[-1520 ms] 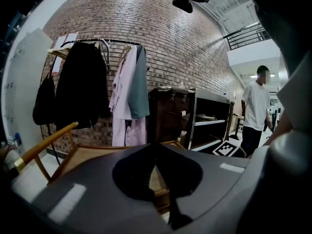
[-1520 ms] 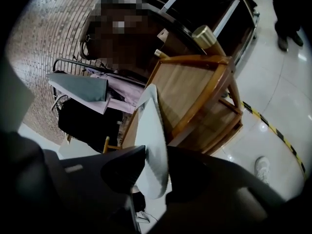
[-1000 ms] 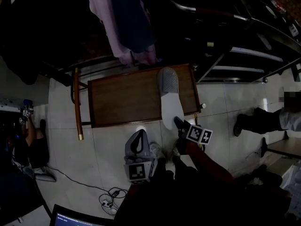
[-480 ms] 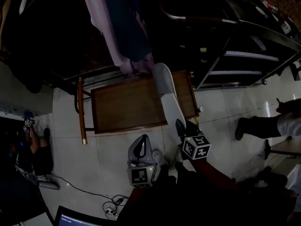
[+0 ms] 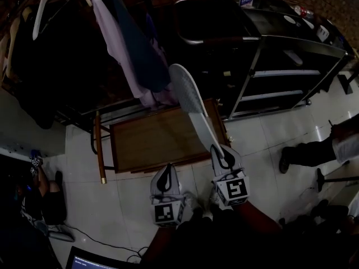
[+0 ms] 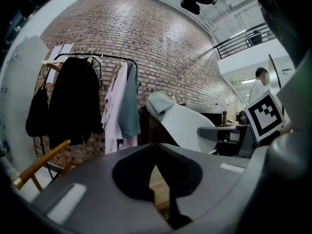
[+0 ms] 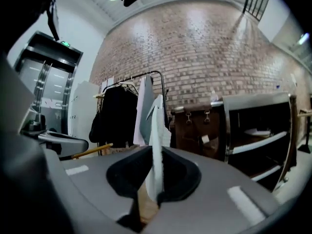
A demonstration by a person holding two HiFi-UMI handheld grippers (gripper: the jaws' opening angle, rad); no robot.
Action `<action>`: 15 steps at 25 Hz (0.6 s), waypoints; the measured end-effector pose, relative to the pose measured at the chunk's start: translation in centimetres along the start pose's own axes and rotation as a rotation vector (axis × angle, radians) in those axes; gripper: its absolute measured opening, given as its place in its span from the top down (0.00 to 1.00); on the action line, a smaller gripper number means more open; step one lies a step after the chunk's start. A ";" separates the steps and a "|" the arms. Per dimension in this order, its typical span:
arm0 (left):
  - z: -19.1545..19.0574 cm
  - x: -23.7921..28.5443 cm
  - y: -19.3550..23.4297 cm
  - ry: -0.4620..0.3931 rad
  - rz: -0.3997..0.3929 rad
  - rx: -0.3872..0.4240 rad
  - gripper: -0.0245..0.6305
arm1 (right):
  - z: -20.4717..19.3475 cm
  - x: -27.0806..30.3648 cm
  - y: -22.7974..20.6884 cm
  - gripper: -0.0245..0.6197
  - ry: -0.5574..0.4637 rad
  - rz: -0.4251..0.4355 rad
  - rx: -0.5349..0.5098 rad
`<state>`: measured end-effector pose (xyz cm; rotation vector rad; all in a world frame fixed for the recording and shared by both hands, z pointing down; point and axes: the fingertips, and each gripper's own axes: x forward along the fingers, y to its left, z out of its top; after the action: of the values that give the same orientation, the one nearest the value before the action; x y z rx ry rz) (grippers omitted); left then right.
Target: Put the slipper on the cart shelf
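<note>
Jaws on right gripper clamp slipper heel; left gripper together, empty. I'd go slow, aim shelf ahead-right.

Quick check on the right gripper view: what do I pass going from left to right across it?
black coat → slipper → brown bag → cart

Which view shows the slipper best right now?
Head view: the whole slipper, toe to the heel in the right gripper. Left gripper view shows its toe and sole side-on; right gripper view only its edge between the jaws.
</note>
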<state>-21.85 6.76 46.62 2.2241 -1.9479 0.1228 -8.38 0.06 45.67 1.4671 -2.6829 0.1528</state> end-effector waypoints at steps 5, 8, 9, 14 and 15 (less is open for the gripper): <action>3.1 0.6 -0.3 -0.072 -0.007 0.027 0.94 | 5.5 -1.2 -0.8 0.90 -0.123 -0.054 -0.072; 5.1 1.2 -0.3 -0.123 -0.009 0.044 0.94 | 8.1 -1.7 -1.0 0.90 -0.185 -0.066 -0.129; 5.7 1.3 -0.3 -0.140 -0.008 0.049 0.94 | 8.7 -1.9 -0.9 0.90 -0.205 -0.068 -0.148; 8.3 1.3 -0.2 -0.195 0.001 0.066 0.94 | 10.7 -2.5 -0.5 0.90 -0.251 -0.070 -0.192; 8.6 1.3 -0.3 -0.202 0.007 0.069 0.94 | 10.8 -2.5 -0.5 0.90 -0.254 -0.071 -0.199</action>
<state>-21.91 3.85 38.36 2.3562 -2.0825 -0.0356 -6.91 0.51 34.68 1.6112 -2.7298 -0.3169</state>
